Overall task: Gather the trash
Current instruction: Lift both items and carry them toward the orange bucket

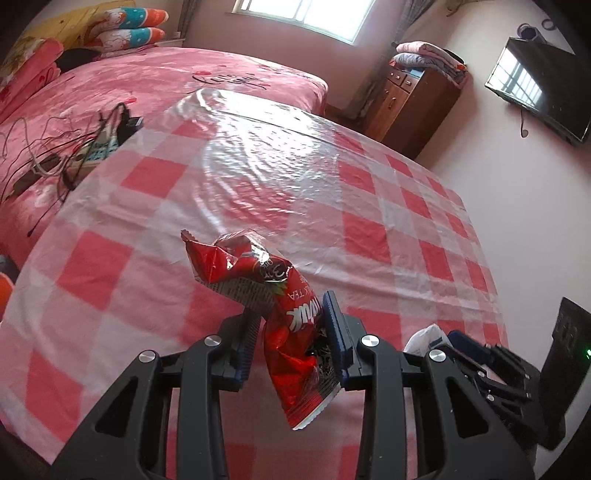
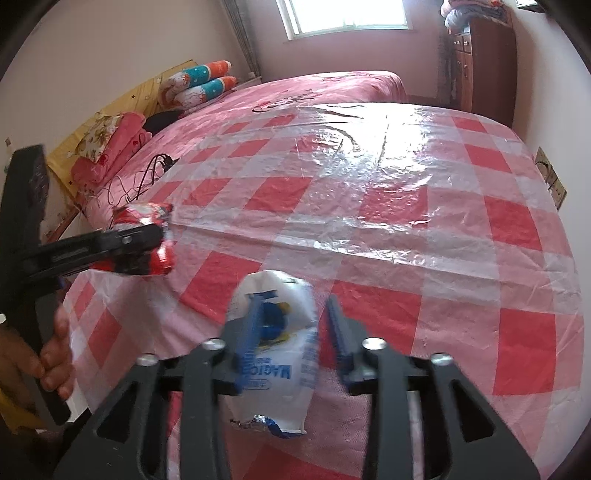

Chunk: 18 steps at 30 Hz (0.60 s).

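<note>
Above the checked cloth — left hand-held gripper pinches red wrapper; right hand-held gripper pinches white packet.

Left claw clamped, right claw partly open, side by side

place: home bedroom | bed with pink bedding | stacked pillows | wooden cabinet topped with folded blankets | wall-mounted TV | window
</note>
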Motion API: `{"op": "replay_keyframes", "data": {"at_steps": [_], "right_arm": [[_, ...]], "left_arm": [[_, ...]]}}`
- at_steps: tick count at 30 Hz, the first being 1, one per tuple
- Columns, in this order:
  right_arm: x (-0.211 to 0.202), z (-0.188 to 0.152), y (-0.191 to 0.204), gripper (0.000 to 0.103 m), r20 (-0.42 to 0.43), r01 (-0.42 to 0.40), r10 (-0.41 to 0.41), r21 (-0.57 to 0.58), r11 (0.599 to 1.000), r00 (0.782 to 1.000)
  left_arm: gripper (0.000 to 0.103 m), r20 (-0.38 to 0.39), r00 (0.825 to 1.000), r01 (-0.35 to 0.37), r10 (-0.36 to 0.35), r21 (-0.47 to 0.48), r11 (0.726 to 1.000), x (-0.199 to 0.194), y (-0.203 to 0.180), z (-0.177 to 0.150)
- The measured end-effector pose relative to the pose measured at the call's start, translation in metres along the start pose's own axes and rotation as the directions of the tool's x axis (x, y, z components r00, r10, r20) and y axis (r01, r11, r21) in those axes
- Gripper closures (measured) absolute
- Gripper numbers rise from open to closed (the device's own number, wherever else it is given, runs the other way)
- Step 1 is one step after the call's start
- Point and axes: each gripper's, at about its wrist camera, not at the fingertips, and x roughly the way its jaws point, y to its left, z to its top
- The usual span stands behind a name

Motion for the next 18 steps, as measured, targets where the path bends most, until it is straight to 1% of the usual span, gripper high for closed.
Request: {"op": "replay_keyframes", "data": {"at_steps": [3,5,11,13,14,18], "right_arm": [[-0.001,-0.002,0.012,0.033,0.006,0.020,-0.020,-0.058,0.998,1.000],[0.003,-0.002,0.018,0.032,-0.006,0.029,-0.030,-0.080,0.996,1.000],[0.013,-0.002,0.032,0.032,-0.032,0.107,-0.113,-0.143,0.984,0.993],[0.016,-0.004,0.036,0.035,-0.033,0.140,-0.148,-0.166,0.976,0.988],[0.017,-0.004,0.038,0.043,-0.029,0.164,-0.172,-0.177,0.970,0.985],[0.019,-0.004,0.040,0.043,-0.026,0.175,-0.182,-0.178,0.968,0.983]], "left_arm": [[0.067,0.001,1.000,-0.003,0.003,-0.012,1.000,-0.010,0.015,-0.005],[0.067,0.001,1.000,-0.002,0.002,-0.017,1.000,-0.016,0.024,-0.009],[0.067,0.007,1.000,0.007,-0.007,-0.016,1.000,-0.027,0.042,-0.018],[0.067,0.007,1.000,0.017,-0.017,-0.020,1.000,-0.029,0.046,-0.019],[0.067,0.006,1.000,0.024,-0.024,-0.024,0.999,-0.030,0.049,-0.019],[0.067,0.009,0.999,0.044,-0.044,-0.026,0.999,-0.032,0.059,-0.020]]}}
